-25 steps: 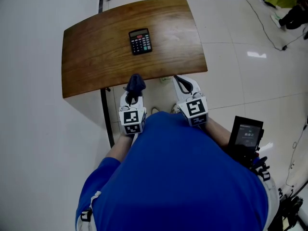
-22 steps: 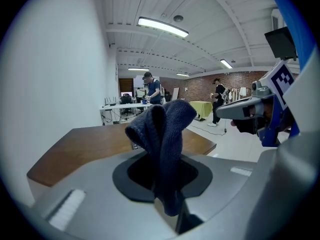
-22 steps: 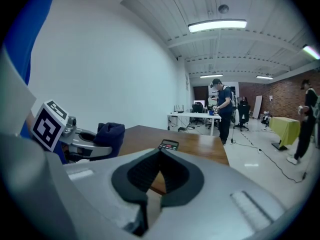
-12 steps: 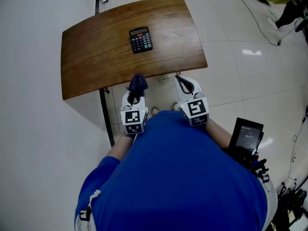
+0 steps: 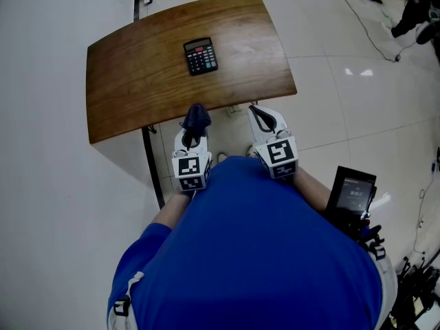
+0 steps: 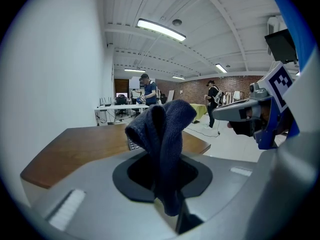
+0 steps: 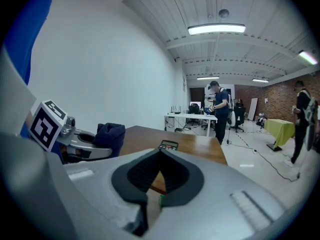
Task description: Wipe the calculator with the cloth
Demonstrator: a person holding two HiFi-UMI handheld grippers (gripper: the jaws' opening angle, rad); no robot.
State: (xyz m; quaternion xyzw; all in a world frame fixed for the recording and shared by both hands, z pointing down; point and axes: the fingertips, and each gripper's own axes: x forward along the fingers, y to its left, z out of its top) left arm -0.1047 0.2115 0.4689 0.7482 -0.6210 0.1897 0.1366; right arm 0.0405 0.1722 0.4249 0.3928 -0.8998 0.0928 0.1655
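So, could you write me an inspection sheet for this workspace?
Surface: wooden table, holding only the calculator.
Job's things: calculator flat on the table; dark cloth in the left gripper.
Clutter: nothing seen.
Grippers: left gripper shut on the cloth; right gripper shut, empty; both at the table's near edge.
Cables: one cable across the floor.
Surroundings: white wall, tiled floor, people at distant desks.

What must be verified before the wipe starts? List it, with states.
1. Cloth clamped in the left tongs: ok.
2. Right tongs shut and empty: ok.
3. Calculator lying flat on the table, keys up: ok.
4. Cloth reaching the calculator: not ok, both tongs hang at the table's near edge.
5. Where the dirt is: cannot tell.
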